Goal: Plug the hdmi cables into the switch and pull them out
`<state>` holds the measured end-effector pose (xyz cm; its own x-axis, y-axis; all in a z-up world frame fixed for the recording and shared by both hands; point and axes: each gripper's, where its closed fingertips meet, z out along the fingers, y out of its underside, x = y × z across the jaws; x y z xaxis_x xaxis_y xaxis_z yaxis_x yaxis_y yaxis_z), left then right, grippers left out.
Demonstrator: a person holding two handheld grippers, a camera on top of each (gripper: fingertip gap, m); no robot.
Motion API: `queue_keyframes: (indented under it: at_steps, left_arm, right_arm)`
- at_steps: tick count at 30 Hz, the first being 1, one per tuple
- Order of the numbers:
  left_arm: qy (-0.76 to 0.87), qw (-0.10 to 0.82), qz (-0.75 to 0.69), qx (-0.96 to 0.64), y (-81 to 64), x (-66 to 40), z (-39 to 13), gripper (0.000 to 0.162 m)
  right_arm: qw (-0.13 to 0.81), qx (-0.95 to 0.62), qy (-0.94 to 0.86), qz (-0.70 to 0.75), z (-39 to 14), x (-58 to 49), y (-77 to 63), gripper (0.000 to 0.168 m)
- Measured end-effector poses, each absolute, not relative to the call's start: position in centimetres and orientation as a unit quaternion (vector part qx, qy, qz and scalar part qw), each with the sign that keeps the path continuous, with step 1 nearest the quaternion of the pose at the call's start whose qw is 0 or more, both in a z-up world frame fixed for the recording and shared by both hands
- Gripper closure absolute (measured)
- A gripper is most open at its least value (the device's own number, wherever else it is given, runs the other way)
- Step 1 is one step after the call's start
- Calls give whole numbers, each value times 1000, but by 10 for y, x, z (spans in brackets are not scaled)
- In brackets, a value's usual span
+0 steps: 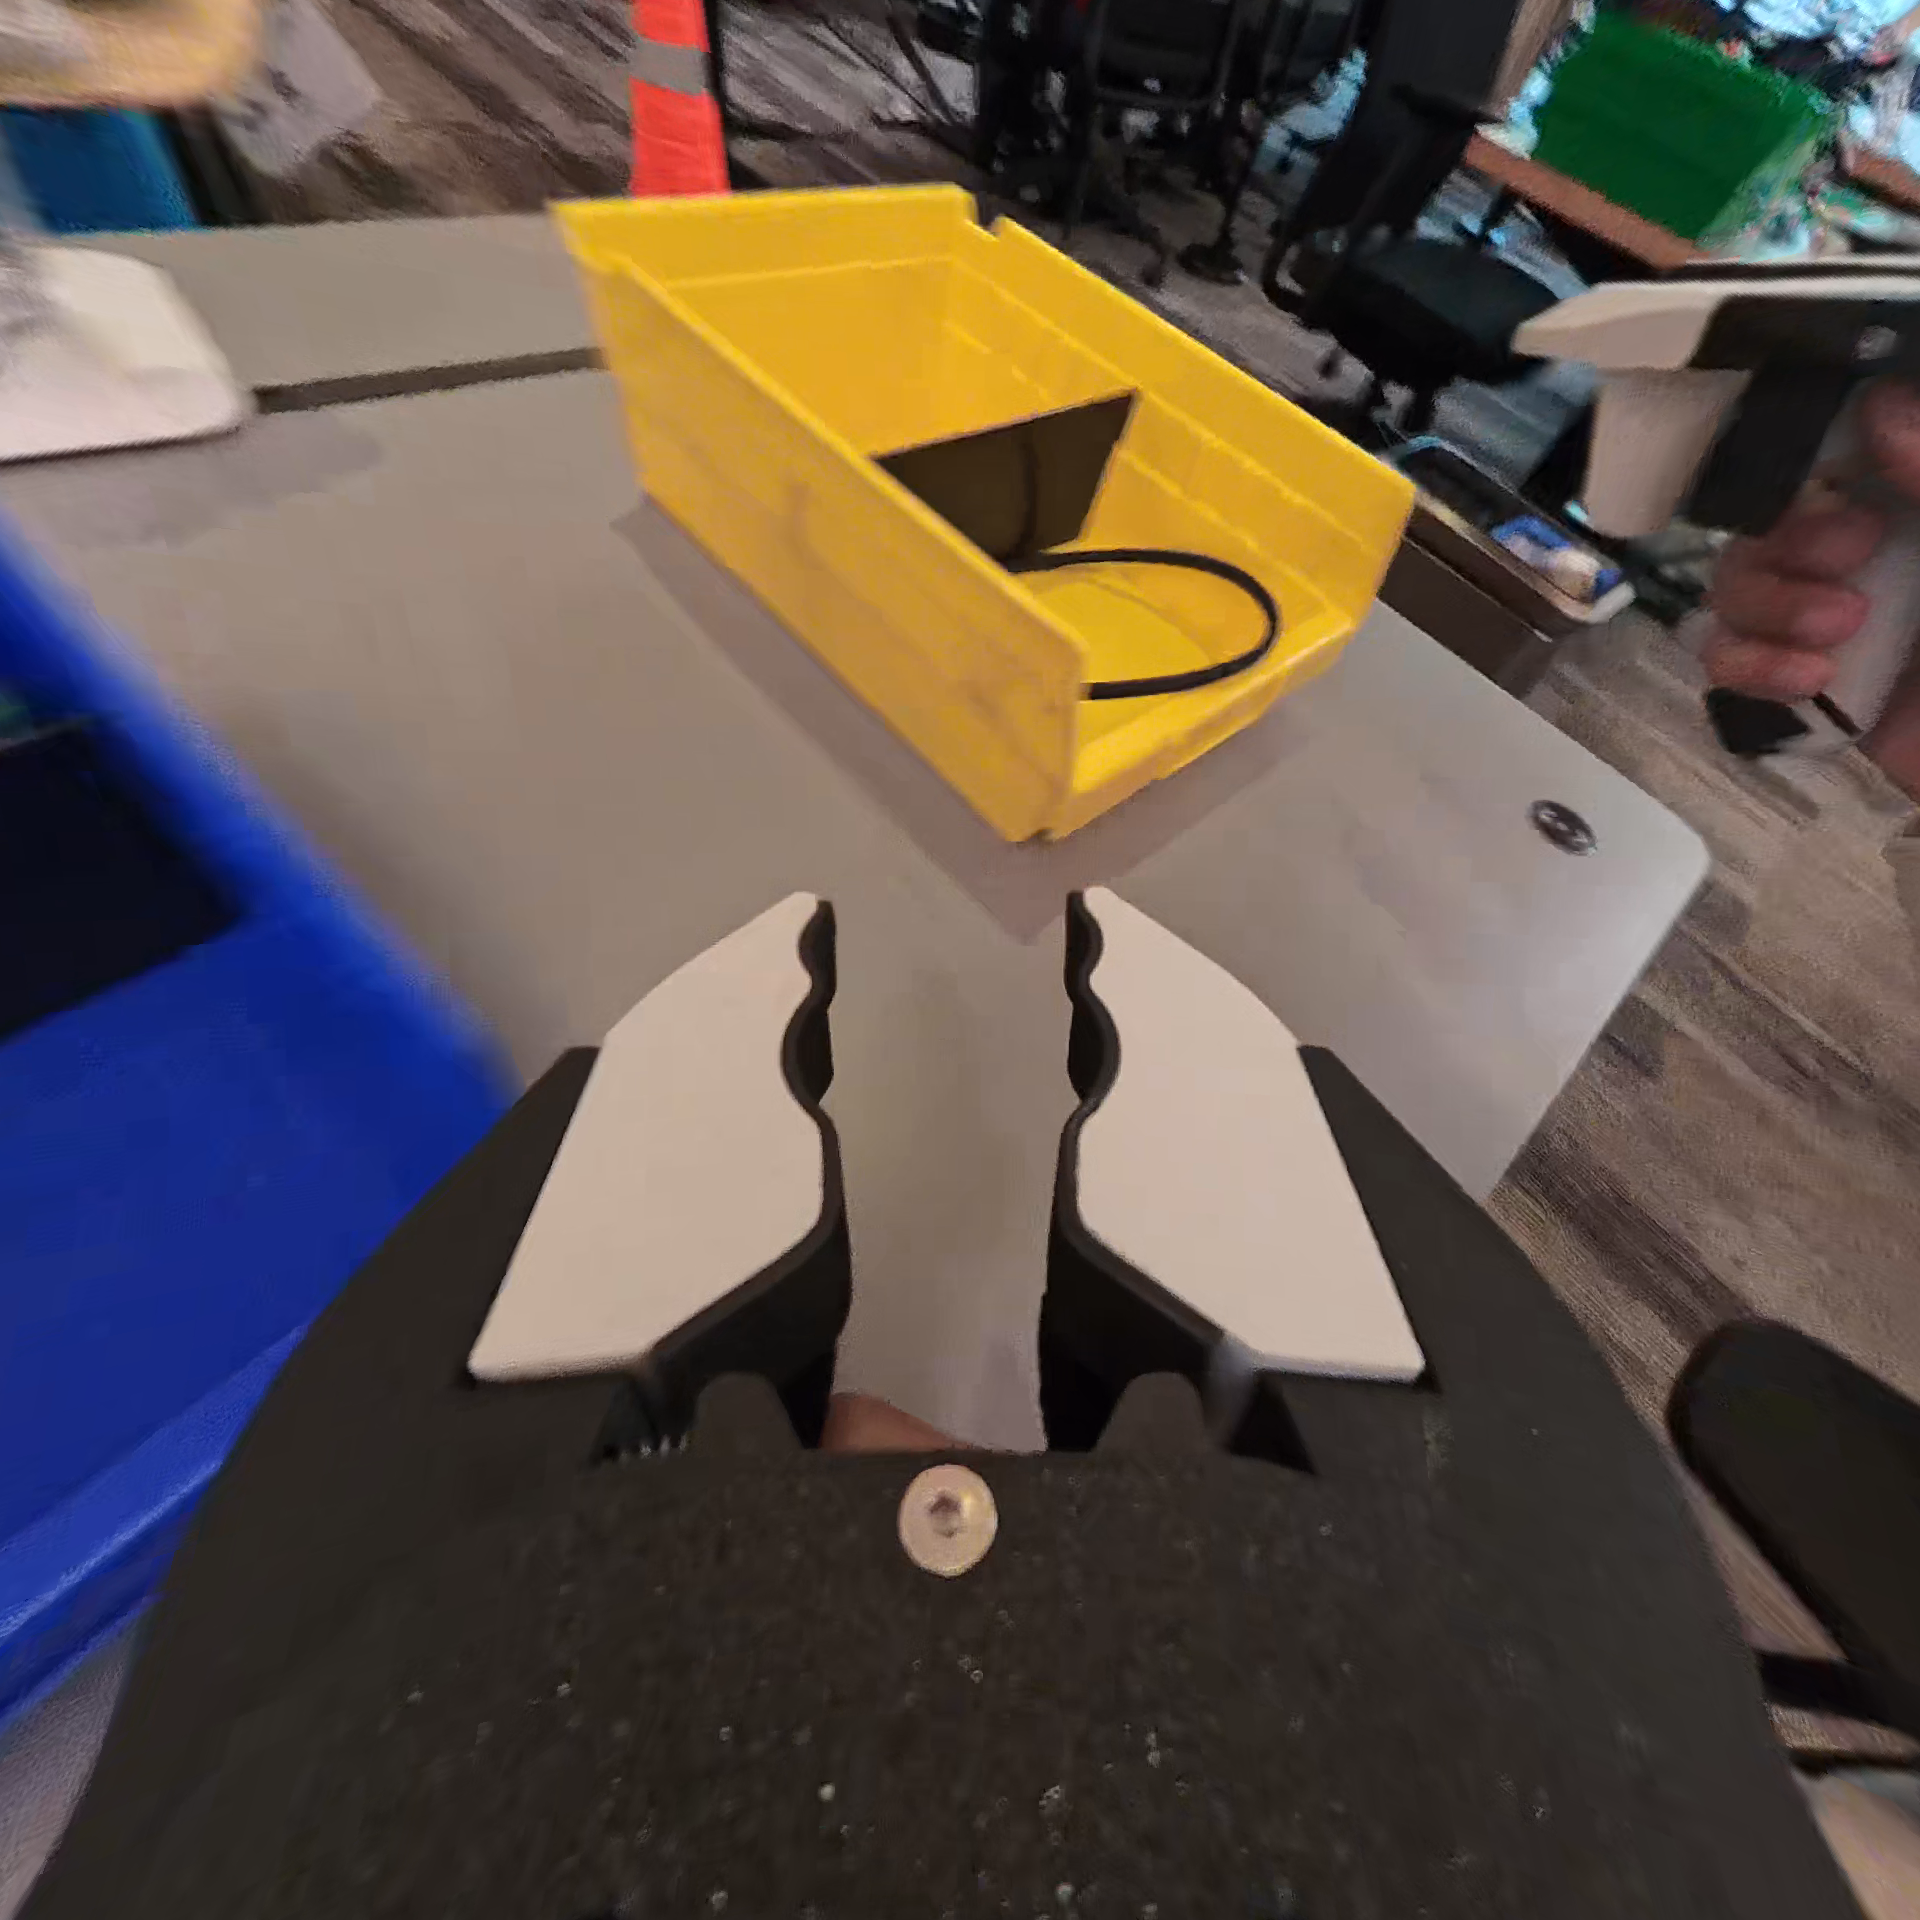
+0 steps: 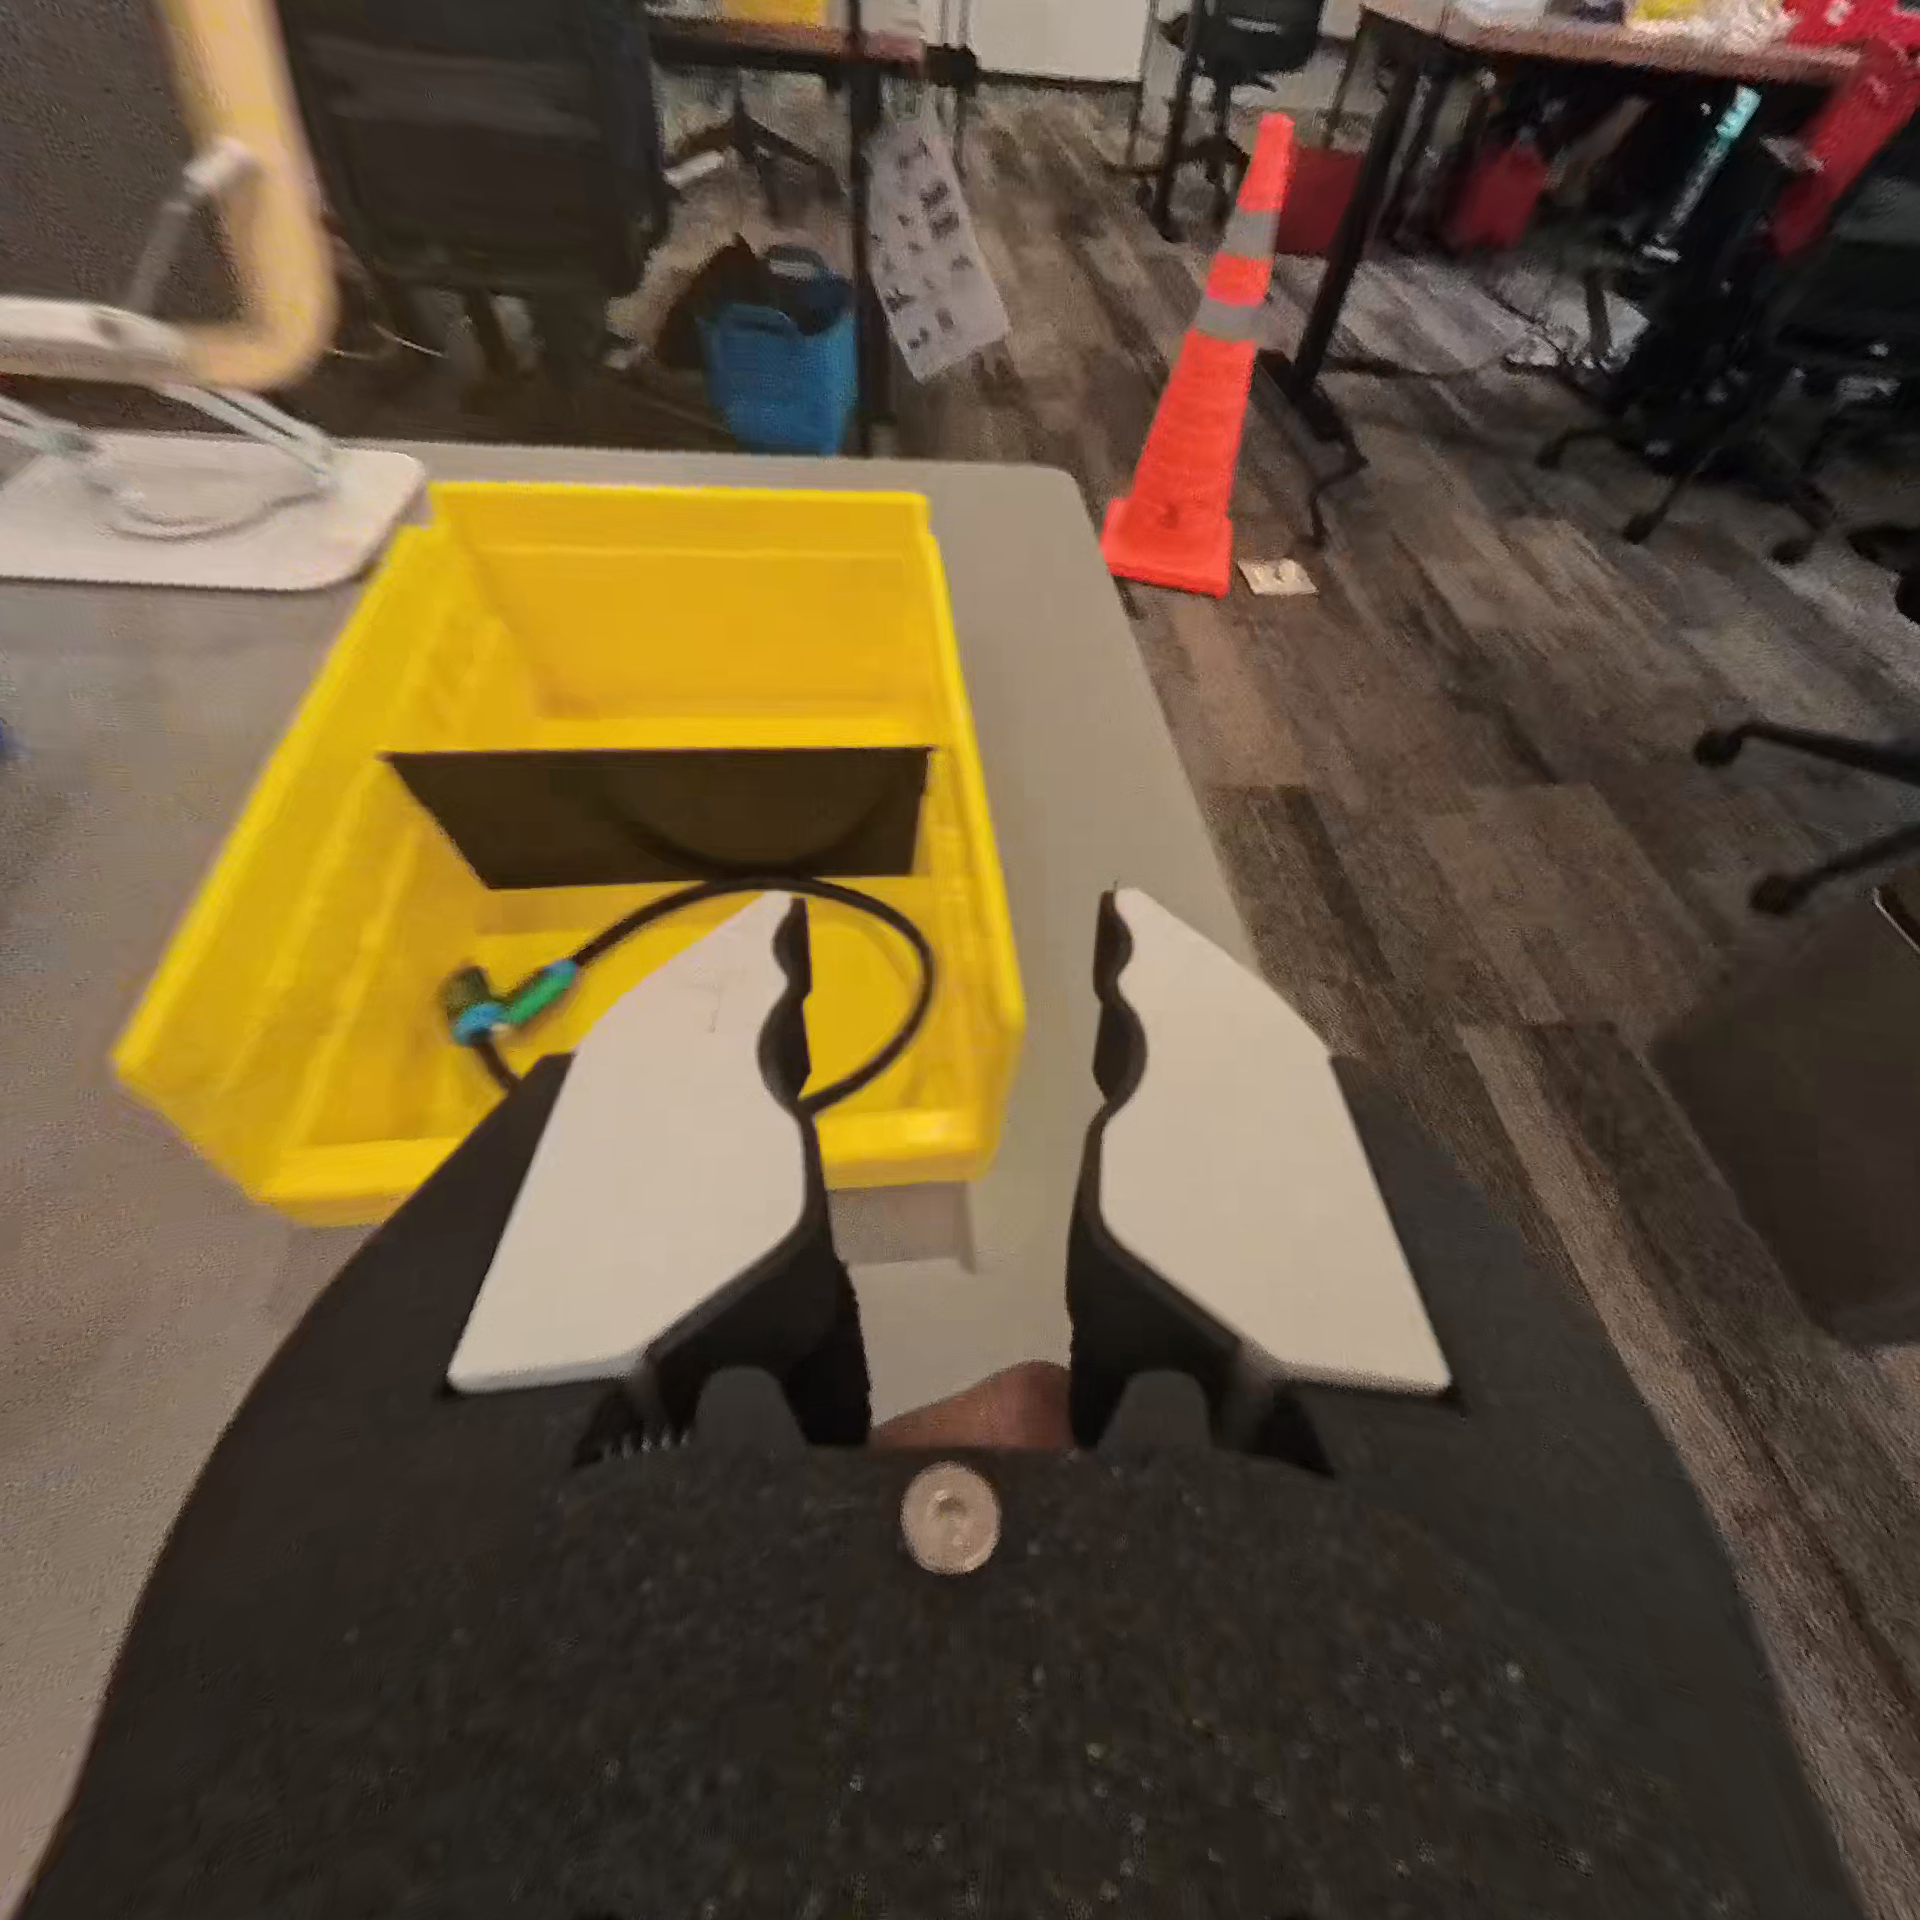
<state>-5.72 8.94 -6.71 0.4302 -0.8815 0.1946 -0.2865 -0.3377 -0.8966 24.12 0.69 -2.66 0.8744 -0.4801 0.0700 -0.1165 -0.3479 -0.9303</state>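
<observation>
Blue bin (image 1: 187, 1091) blurred, cropped; cable (image 2: 894, 935) partly hidden.

One yellow bin (image 2: 966, 831); one black cable (image 2: 914, 956); one cone (image 2: 1195, 416)

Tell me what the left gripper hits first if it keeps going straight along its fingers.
Probably the near corner of the yellow bin. The left gripper is open, with only bare table between; depth is uncertain.

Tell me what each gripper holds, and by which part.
Nothing is held. The left gripper and right gripper are both open and empty; the cable lies in the yellow bin.
</observation>
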Motion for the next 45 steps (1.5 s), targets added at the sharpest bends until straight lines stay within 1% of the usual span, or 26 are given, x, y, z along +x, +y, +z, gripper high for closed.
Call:
queue_keyframes:
  at_steps: [3, 6, 7, 11, 14, 16, 17, 18, 19, 20, 23, 26, 32, 36, 39, 42, 43, 45]
  left_arm:
    - [330, 498, -295, -745, 129, -145, -50, 119]
    - [261, 560, -228, -753, 167, -224, -40, 123]
    - [244, 568, -214, -756, 177, -243, -42, 123]
    - [213, 570, -147, -780, 204, -289, -68, 122]
    - [209, 551, -135, -797, 215, -292, -94, 122]
    - [211, 533, -132, -809, 226, -289, -108, 128]
    - [218, 521, -132, -815, 232, -285, -116, 134]
    - [229, 505, -126, -823, 238, -283, -124, 146]
    - [232, 495, -116, -829, 242, -283, -129, 156]
    - [230, 490, -115, -833, 244, -284, -129, 157]
    - [226, 485, -101, -839, 250, -291, -126, 158]
    - [225, 505, -94, -828, 266, -318, -112, 159]
    - [185, 525, -76, -827, 301, -410, -92, 160]
    - [167, 546, -65, -818, 320, -470, -84, 160]
    - [167, 549, -74, -815, 335, -501, -93, 160]
    - [165, 522, -70, -834, 352, -522, -122, 158]
    - [162, 525, -75, -832, 354, -525, -124, 155]
    - [162, 525, -79, -832, 355, -525, -124, 157]
  right_arm:
    - [581, -804, 102, -78, -9, 149, 47, 115]
    - [561, -827, 36, 6, -28, 52, 88, 110]
    - [546, -837, 27, 25, -41, 23, 100, 107]
    - [490, -866, 31, 91, -95, -74, 141, 108]
    - [483, -873, 21, 64, -114, -105, 161, 107]
    - [494, -868, 31, 40, -116, -110, 174, 114]
    - [491, -870, 34, 29, -120, -111, 181, 117]
    - [479, -877, 40, 5, -127, -107, 186, 130]
    - [460, -886, 55, -33, -136, -97, 188, 162]
    - [453, -889, 62, -32, -138, -96, 190, 164]
    - [453, -885, 105, -36, -138, -101, 191, 166]
    - [464, -878, 112, -30, -131, -129, 197, 165]
    - [515, -853, 80, -35, -103, -217, 236, 164]
    - [529, -845, 73, -25, -99, -277, 261, 164]
    - [532, -843, 68, -26, -105, -311, 274, 164]
    - [504, -862, 53, -18, -133, -335, 283, 160]
    - [528, -848, 42, -14, -130, -340, 287, 160]
    - [527, -849, 33, -14, -131, -341, 286, 158]
